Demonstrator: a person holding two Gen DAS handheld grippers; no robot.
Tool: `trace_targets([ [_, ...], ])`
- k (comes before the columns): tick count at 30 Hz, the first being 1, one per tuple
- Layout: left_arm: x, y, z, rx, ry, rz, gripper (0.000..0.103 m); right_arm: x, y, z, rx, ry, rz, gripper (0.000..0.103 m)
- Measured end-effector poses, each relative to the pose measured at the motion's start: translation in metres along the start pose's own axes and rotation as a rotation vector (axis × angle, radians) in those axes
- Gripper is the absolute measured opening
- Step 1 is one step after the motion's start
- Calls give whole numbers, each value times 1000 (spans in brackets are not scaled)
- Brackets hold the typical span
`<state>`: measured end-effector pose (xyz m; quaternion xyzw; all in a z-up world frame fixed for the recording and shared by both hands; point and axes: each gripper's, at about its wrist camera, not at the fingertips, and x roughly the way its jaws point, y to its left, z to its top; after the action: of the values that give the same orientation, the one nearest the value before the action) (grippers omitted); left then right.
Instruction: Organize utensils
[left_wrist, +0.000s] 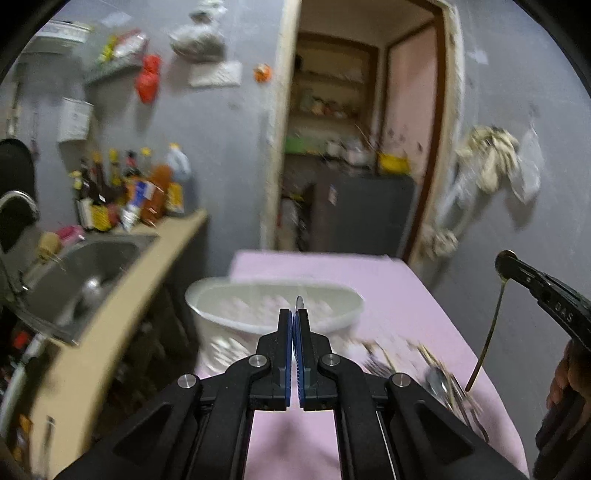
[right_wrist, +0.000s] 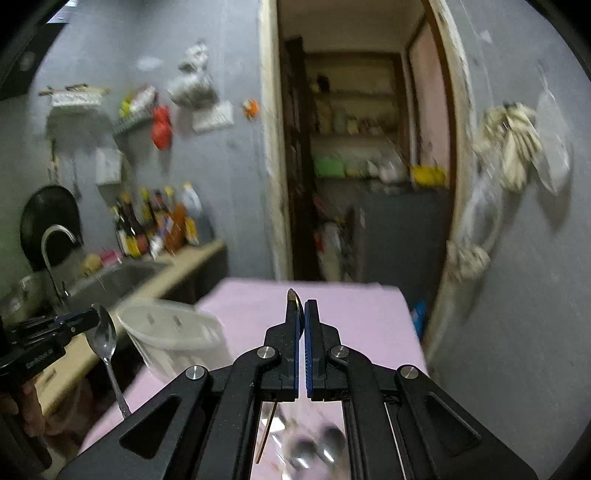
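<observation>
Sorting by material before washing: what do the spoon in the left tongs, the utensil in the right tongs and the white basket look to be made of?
Spoon in the left tongs: polished metal, likely stainless steel, its bowl mirror-bright. Utensil in the right tongs: thin, brass-toned handle, probably metal; too blurred to be sure. White basket: matte plastic, apparently, with slotted walls.

This is a small home kitchen. A steel sink (left_wrist: 85, 273) with a curved tap (right_wrist: 55, 251) is set in a beige counter (left_wrist: 122, 302), and sauce and oil bottles (left_wrist: 129, 188) crowd its far end. A dark pan (right_wrist: 50, 218) hangs on the grey wall, near a small shelf (right_wrist: 135, 120) and hanging bags (left_wrist: 147, 77). An open doorway (right_wrist: 354, 147) leads to a pantry with stocked shelves (right_wrist: 351, 122). Cloths (left_wrist: 491, 155) hang beside it.
</observation>
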<state>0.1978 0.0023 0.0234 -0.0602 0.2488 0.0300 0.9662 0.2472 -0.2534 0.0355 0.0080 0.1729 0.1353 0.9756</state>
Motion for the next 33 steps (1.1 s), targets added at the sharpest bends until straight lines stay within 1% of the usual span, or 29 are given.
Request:
trace_targets([
  [3,-4,24,23,-15,-68,70,3,16,33,27,-14,-82,26,2],
  [7,0,61,58,-68,-151,168,3,36,68,49,-24,-145,46,2],
  [10,7,76,75,-92,-210,232,2,56,89,57,-45,-163,55,2],
  [14,26,81,85,-71,-235,284,2,83,103,53,-59,-152,84,2],
  [18,47,68,78,-24,-238,321,2,107,110,42,-74,-130,106,2],
  [22,66,51,63,25,-228,364,2,128,115,26,-100,-95,138,2],
  [25,73,41,49,49,-227,389,2,141,115,10,-125,-60,169,2],
  [28,79,36,38,56,-213,402,3,151,113,-2,-137,-23,193,2],
  [33,83,37,29,20,-191,372,3,159,105,-19,-129,24,243,3],
])
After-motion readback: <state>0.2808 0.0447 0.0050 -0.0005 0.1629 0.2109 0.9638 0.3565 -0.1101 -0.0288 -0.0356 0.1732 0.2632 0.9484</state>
